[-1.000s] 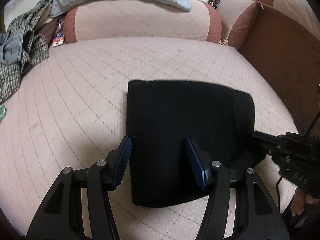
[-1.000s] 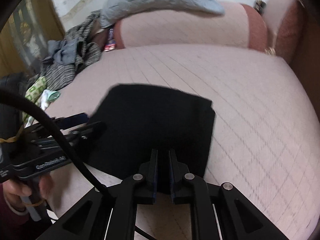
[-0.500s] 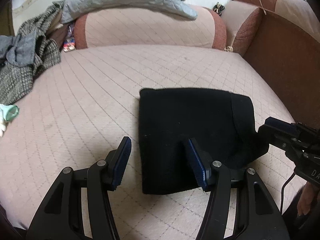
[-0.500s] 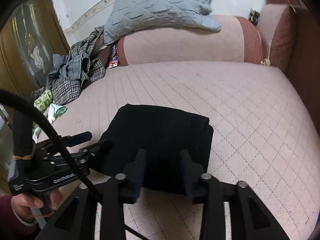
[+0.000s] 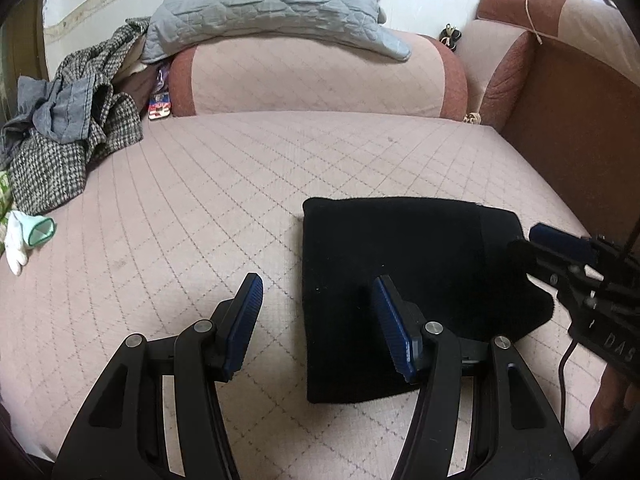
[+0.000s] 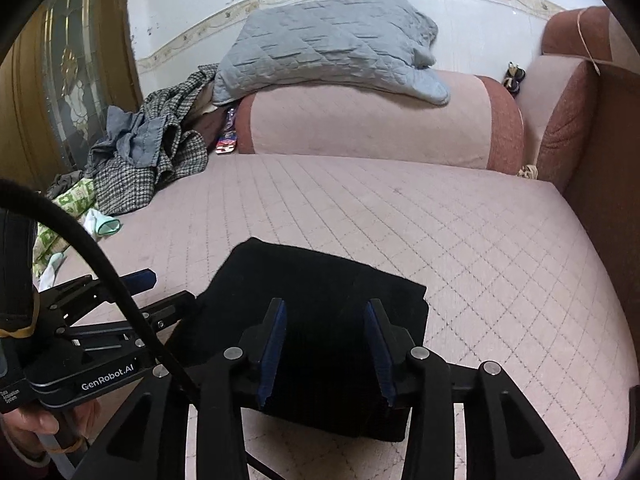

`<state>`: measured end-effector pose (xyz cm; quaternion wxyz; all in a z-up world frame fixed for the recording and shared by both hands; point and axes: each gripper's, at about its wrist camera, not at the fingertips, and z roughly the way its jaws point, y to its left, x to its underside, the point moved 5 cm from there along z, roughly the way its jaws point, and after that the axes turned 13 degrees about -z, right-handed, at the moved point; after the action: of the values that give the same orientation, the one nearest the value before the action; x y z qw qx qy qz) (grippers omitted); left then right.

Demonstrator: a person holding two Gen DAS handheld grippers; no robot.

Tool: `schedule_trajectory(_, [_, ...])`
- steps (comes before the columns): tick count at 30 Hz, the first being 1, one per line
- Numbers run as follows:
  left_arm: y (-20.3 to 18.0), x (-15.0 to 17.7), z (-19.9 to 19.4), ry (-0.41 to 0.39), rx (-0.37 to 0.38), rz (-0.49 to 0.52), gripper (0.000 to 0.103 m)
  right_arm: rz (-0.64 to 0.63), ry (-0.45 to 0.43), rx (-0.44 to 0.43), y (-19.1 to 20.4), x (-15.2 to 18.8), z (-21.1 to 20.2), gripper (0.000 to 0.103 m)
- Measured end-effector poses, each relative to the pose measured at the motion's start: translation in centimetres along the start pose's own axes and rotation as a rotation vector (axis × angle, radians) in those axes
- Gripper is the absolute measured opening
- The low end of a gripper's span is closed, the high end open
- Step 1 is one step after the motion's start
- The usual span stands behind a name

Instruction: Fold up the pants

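While the one pair of black pants [image 5: 404, 280] lies folded into a compact rectangle on the pink quilted sofa seat [image 5: 224, 184], two tools hang over its near edge. The left tool [image 5: 316, 320] has its two blue-padded fingers set apart with nothing pinched; its left finger is over bare seat, its right finger over the pants. The right tool [image 6: 325, 346] has just been opening its jaws, and its two pads now stand apart above the dark cloth, not pressing on it. In the right wrist view the left tool [image 6: 160, 292] comes in from the left side, carried by a hand [image 6: 44, 424] at the lower corner, with one black cable [image 6: 80, 248] arching in front of it.

At the back stands one pink bolster [image 5: 316, 76] with reddish-brown ends, and one grey quilted blanket [image 5: 272, 4] is draped over it. One heap of checked and grey clothes [image 5: 60, 136] sits at the seat's far left. One pale mint and white piece of cloth [image 5: 28, 236] lies near that heap. A brown armrest [image 5: 576, 120] bounds the right side.
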<state>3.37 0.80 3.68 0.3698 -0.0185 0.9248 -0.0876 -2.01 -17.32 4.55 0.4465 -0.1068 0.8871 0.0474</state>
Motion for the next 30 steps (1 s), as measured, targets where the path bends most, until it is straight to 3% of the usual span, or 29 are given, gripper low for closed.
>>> schedule_trajectory(4, [-0.1,0.2,0.9,0.010,0.002,-0.003,0.058,-0.019,0.045,0.010,0.0,0.8,1.1,0.040])
schedule_trajectory(22, [-0.1,0.6,1.0,-0.003,0.040,0.004,0.058,0.027,0.004,0.052,-1.7,1.9,0.7,0.045])
schedule_trajectory(30, [1.0,-1.0,0.0,-0.010,0.153,-0.073,0.058,0.076,0.025,0.067,-3.2,2.3,1.1,0.046])
